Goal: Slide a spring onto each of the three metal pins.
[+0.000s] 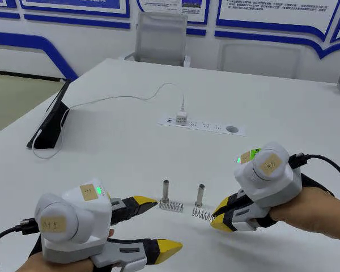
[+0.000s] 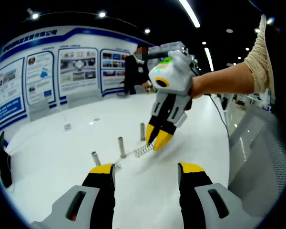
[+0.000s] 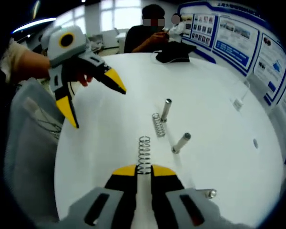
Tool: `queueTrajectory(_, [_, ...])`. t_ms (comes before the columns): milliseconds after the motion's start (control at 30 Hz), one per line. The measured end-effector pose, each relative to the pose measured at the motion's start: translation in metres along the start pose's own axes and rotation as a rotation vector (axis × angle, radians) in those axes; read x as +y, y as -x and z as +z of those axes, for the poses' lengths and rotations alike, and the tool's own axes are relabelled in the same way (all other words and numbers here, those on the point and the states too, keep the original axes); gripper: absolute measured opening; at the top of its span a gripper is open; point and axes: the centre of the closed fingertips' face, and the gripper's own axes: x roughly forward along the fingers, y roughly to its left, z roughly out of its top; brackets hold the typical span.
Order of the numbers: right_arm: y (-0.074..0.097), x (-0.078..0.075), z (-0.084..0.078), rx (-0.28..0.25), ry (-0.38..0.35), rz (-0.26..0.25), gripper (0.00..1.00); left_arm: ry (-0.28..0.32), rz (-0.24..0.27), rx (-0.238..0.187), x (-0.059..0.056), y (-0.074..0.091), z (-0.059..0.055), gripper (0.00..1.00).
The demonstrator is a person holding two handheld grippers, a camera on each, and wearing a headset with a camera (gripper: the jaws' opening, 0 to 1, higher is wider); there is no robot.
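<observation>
Two upright metal pins (image 1: 165,191) (image 1: 200,194) stand near the table's front edge. A loose spring (image 1: 171,205) lies at the foot of the left one. My right gripper (image 1: 221,221) is shut on the end of a second spring (image 1: 201,214), which points at the right pin's base. In the right gripper view the held spring (image 3: 144,152) sticks out ahead of the shut jaws, with three pins (image 3: 166,109) (image 3: 181,142) (image 3: 207,193) beyond and to the right. My left gripper (image 1: 158,224) hangs open and empty, left of the pins.
A white power strip (image 1: 201,124) with a plug and cable lies mid-table. A black tablet stand (image 1: 51,127) sits at the left edge and a chair (image 1: 161,39) at the far side. A person (image 3: 152,28) sits across the table.
</observation>
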Motion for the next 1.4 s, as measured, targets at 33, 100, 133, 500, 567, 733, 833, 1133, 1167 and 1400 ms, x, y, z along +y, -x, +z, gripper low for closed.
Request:
queueTrajectory(33, [0.002,0.003,0.001,0.002,0.015,0.005,0.12,-0.003,-0.005,0.001,-0.002,-0.001,0.000,0.53])
queueTrajectory(100, [0.005,0.008,0.004,0.003,0.033,0.015,0.12,-0.008,-0.011,0.002,-0.004,-0.001,0.001,0.53])
queueTrajectory(133, [0.006,0.010,0.006,0.003,0.041,0.020,0.12,-0.009,-0.014,0.002,-0.004,-0.002,0.001,0.53])
queueTrajectory(500, [0.013,0.035,0.019,0.007,0.130,0.088,0.12,-0.031,-0.045,0.006,-0.014,-0.005,0.002,0.48])
queueTrajectory(567, [0.014,0.040,0.022,0.004,0.146,0.103,0.12,-0.038,-0.054,0.005,-0.016,-0.006,0.002,0.47])
queueTrajectory(733, [0.017,0.050,0.027,0.002,0.179,0.133,0.12,-0.053,-0.074,0.002,-0.022,-0.008,0.003,0.42])
queueTrajectory(833, [0.018,0.054,0.029,0.002,0.195,0.148,0.12,-0.061,-0.085,0.005,-0.025,-0.009,0.003,0.40])
queueTrajectory(1133, [0.021,0.062,0.031,0.007,0.242,0.185,0.12,-0.098,-0.112,0.006,-0.033,-0.010,0.002,0.27])
queueTrajectory(1167, [0.021,0.062,0.031,0.009,0.244,0.186,0.12,-0.101,-0.113,0.006,-0.033,-0.010,0.002,0.26])
queueTrajectory(1400, [0.021,0.066,0.030,0.022,0.267,0.203,0.12,-0.130,-0.126,0.006,-0.036,-0.010,0.001,0.16])
